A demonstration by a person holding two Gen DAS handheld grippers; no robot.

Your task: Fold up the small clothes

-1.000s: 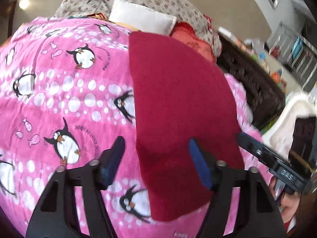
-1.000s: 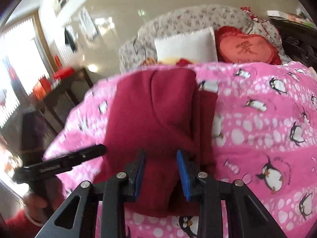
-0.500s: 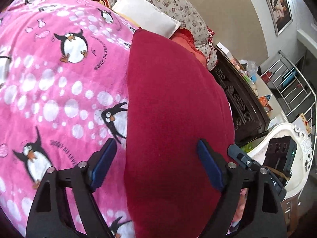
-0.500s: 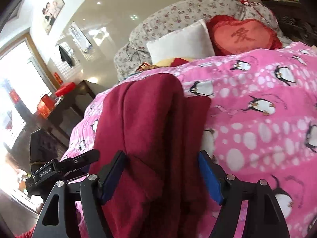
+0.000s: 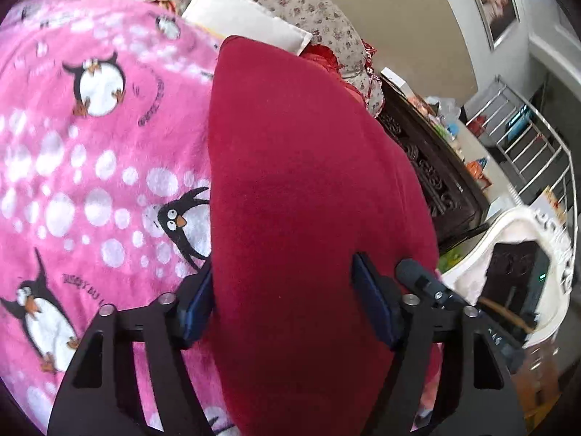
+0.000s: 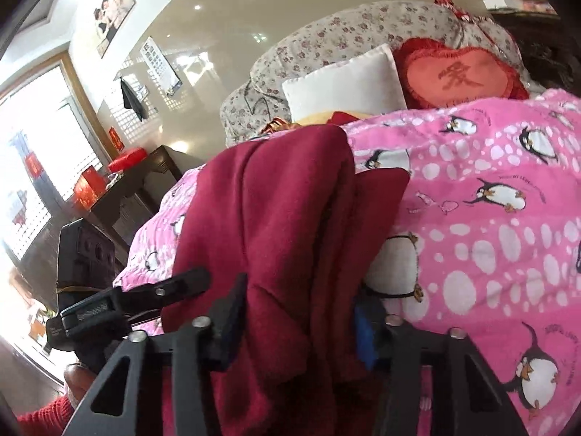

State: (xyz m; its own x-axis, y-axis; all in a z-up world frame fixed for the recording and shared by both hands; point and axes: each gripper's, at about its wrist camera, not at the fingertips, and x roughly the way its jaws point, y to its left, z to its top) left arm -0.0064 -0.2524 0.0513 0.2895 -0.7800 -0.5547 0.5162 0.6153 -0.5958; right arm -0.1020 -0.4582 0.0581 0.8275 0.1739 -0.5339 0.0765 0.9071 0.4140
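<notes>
A dark red garment lies folded lengthwise on a pink penguin blanket. My left gripper is open with its near end between its fingers, one finger on each side of the cloth. In the right wrist view the same red garment shows bunched folds, and my right gripper is open and straddles its near end. The left gripper's tip shows at the left of that view, and the right gripper's tip shows at the right of the left wrist view.
A white pillow, a red heart cushion and a floral cushion lie at the far end. Dark carved furniture and a metal rack stand off to the right. A dark cabinet stands to the left.
Both grippers have moved forward over the garment's near end. The right gripper went from nearly shut to open, then narrowed around the cloth; the left has also narrowed around it.
</notes>
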